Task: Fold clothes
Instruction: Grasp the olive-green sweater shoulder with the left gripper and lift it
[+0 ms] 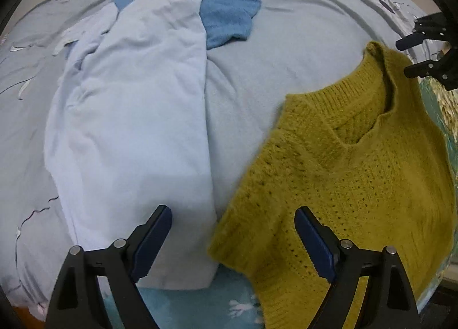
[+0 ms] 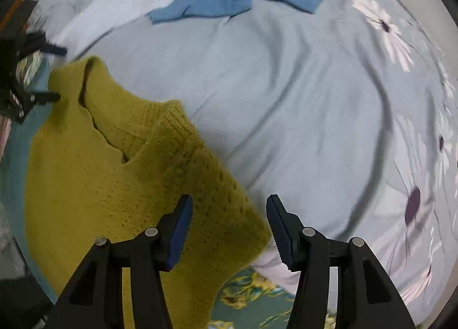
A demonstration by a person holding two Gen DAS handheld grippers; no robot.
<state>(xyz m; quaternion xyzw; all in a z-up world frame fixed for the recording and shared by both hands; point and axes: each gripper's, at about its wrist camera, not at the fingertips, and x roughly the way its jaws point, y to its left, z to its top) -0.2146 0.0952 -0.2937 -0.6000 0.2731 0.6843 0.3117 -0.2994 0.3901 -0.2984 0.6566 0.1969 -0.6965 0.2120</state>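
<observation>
The mustard knit vest lies flat on the pale blue floral bedsheet, next to a light blue garment. Left gripper hangs spread wide above the vest's edge, pinching nothing. Right gripper is about half spread, empty too.

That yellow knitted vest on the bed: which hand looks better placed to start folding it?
Probably the left. The left tongs hang open over the yellow vest's bottom corner, one finger above the knit. The right tongs, also open, sit past its other edge, mostly over the bedsheet.
</observation>
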